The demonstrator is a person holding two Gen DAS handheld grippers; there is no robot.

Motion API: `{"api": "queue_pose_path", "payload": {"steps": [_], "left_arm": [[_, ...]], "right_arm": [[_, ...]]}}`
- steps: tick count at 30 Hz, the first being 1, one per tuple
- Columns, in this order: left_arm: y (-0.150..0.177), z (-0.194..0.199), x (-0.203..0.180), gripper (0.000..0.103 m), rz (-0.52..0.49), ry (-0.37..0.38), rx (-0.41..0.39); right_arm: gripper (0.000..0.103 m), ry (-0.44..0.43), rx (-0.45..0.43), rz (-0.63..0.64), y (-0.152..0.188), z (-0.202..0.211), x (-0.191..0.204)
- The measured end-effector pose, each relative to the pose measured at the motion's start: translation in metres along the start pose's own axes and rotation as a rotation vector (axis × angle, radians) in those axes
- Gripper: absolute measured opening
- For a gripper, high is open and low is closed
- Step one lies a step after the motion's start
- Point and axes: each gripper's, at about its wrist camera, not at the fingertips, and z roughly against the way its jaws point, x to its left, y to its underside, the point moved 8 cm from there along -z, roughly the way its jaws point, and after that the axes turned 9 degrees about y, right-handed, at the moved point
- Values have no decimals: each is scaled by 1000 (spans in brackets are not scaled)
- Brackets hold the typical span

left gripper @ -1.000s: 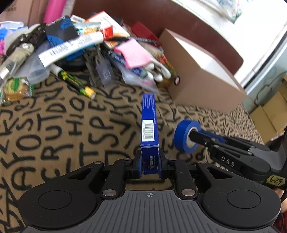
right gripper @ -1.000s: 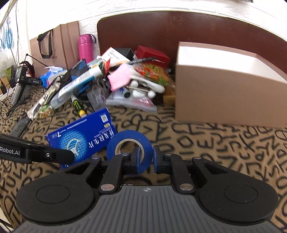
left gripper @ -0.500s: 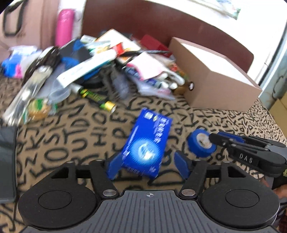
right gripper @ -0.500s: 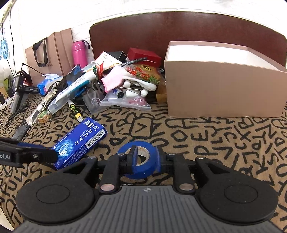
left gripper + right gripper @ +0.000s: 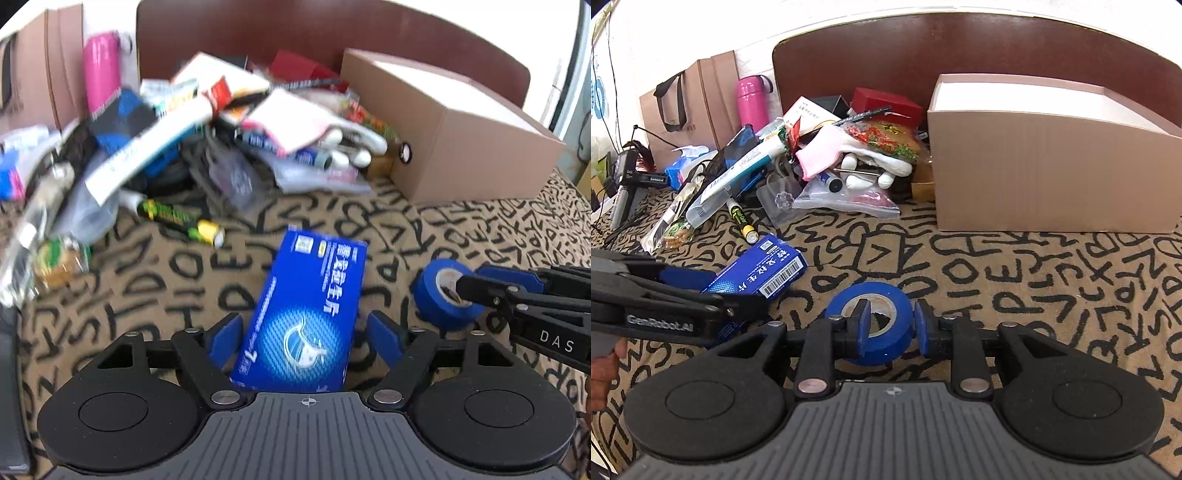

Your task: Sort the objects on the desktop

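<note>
- While the left claw (image 5: 306,334) gapes around the blue carton (image 5: 308,314) untouched, right claw (image 5: 891,325) straddles the blue tape roll (image 5: 871,319), one finger inside, unpinched.
- Next, I'd say: clamp, carry to the cardboard box (image 5: 1052,162).

The left gripper (image 5: 306,334), a black two-finger tool with blue pads, points steeply down toward the tabletop, its jaws spread wide and neither pad pressing on anything. In the right wrist view its black fingers reach in from the left edge, with part of a hand (image 5: 602,363) gripping behind them. The right gripper (image 5: 891,325), of the same black and blue build, also tilts downward, its jaws standing slightly apart, one finger (image 5: 480,286) poking forward in the left wrist view.
</note>
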Motion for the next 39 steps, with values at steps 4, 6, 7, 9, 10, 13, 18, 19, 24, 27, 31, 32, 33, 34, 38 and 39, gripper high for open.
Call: {"api": "queue_pose_path", "payload": {"steps": [4,6,7,9,10,13,18,19,24,27,31,32,33,34,38,39], "left_arm": [[-1,1,4,63,0,-3,3],[-1,0,4,67,4,-6,2],[-2,-1,4,74,6,-3,-1],[-3,-2,5,77,16,-10,-11],[-2,-2,4,77,20,-7,-11],[-3,-3,4,74,10,-13,-4],[-5,-5,4,79,20,-21,-11],[-5,-6,4,78,23,-18,-14],[-7,-10,3,61,6,-41,-12],[-7,-12,2,74,15,-41,-30],[-5,-12,-1,59,-28,-79,-35],[-5,-10,-2,58,-16,-78,-34],[-4,-9,-3,58,-11,-71,-31],[-4,-6,-6,58,-7,-61,-27],[-3,5,-27,58,-21,-18,-28],[-5,8,-33,58,-27,-6,-32]], "right_arm": [[29,3,10,-2,1,-3,0],[29,2,12,-3,1,-4,0],[29,3,12,-3,1,-5,0],[29,5,12,0,2,-5,1],[29,5,12,0,2,-5,1],[29,8,13,2,2,-6,0],[29,15,15,11,2,-10,1],[29,18,16,12,2,-12,1],[26,17,16,15,5,-16,2],[26,15,11,-3,7,-19,1],[25,14,2,-1,8,-19,1],[24,10,2,-9,9,-18,0],[22,3,3,-21,9,-16,-2],[20,-5,6,-39,9,-14,-5],[19,-29,11,-70,11,0,-13],[19,-27,7,-69,11,4,-14]]}}
